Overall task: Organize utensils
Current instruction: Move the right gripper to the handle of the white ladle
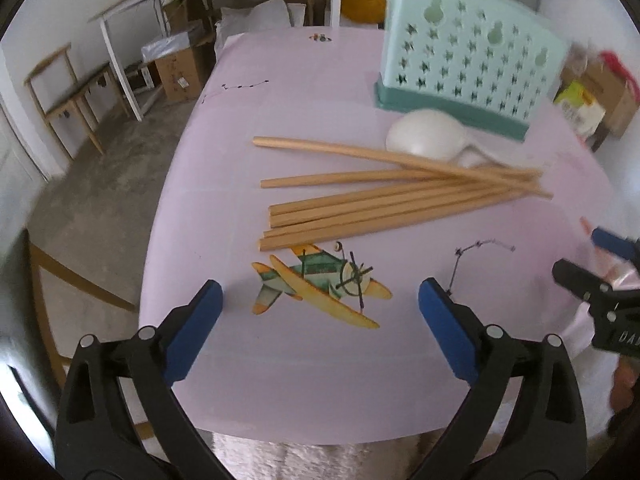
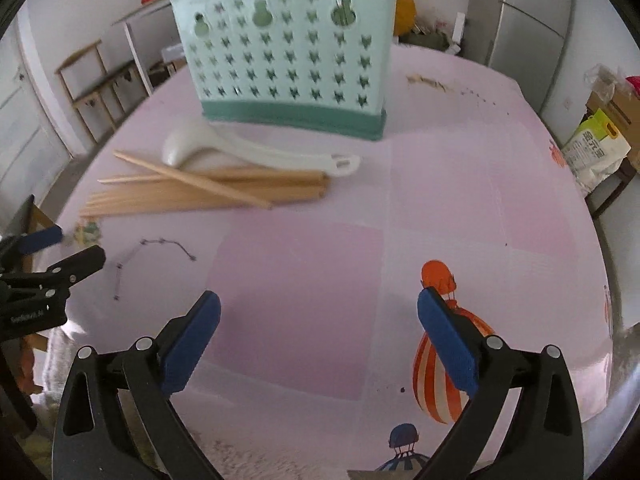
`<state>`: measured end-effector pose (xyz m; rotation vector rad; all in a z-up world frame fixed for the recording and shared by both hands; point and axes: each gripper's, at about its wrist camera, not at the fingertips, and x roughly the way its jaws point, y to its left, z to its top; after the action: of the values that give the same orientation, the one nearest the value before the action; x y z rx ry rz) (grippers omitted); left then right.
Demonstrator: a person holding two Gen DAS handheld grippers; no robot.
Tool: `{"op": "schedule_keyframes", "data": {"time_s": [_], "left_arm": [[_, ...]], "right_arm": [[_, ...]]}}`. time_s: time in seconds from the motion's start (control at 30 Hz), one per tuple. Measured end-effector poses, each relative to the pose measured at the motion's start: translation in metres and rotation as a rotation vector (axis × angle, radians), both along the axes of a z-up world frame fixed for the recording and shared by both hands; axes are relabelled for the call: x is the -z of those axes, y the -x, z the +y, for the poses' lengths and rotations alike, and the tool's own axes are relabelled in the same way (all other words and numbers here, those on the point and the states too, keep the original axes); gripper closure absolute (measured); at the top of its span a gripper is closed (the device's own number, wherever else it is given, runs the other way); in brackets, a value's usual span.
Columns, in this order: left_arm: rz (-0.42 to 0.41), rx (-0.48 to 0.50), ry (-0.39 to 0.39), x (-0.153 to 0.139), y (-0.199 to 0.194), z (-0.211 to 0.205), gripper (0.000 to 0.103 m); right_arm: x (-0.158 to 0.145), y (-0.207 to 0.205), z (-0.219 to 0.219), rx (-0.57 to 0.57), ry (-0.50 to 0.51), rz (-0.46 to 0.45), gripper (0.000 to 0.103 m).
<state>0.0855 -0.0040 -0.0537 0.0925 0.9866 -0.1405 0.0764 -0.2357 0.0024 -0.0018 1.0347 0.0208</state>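
Several wooden chopsticks (image 1: 380,204) lie fanned out on the pink tablecloth (image 1: 304,368), with a white ladle (image 1: 428,138) just behind them. Behind those stands a mint green perforated utensil holder (image 1: 464,56). My left gripper (image 1: 320,300) hovers open over the printed airplane, short of the chopsticks, with nothing between its blue pads. In the right wrist view the chopsticks (image 2: 208,190), ladle (image 2: 256,152) and holder (image 2: 288,52) lie ahead to the left. My right gripper (image 2: 319,312) is open and empty above bare cloth. Each gripper shows at the other view's edge.
The table's left edge drops to a concrete floor (image 1: 104,184) with a white table (image 1: 120,28), wooden stands and cardboard boxes. Bags and boxes (image 2: 600,148) sit off the right edge. A fridge (image 2: 532,16) stands behind. Fuzzy fabric (image 1: 304,460) hangs at the near edge.
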Motion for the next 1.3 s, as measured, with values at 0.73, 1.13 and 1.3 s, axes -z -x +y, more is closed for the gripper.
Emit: {"op": "schedule_keyframes", "data": {"time_s": [0.73, 1.13, 1.3], "left_arm": [[-0.027, -0.012, -0.012, -0.001, 0.0, -0.004, 0.007], [-0.051, 0.035, 0.01, -0.001, 0.0, -0.001, 0.007], [-0.068, 0.052, 0.015, 0.0, 0.002, -0.001, 0.007]], "right_arm": [[-0.001, -0.004, -0.007, -0.06, -0.003, -0.005, 0.006], [-0.062, -0.02, 0.008, -0.171, -0.026, -0.249, 0.013], [-0.059, -0.059, 0.025, -0.253, -0.05, -0.232, 0.036]]}}
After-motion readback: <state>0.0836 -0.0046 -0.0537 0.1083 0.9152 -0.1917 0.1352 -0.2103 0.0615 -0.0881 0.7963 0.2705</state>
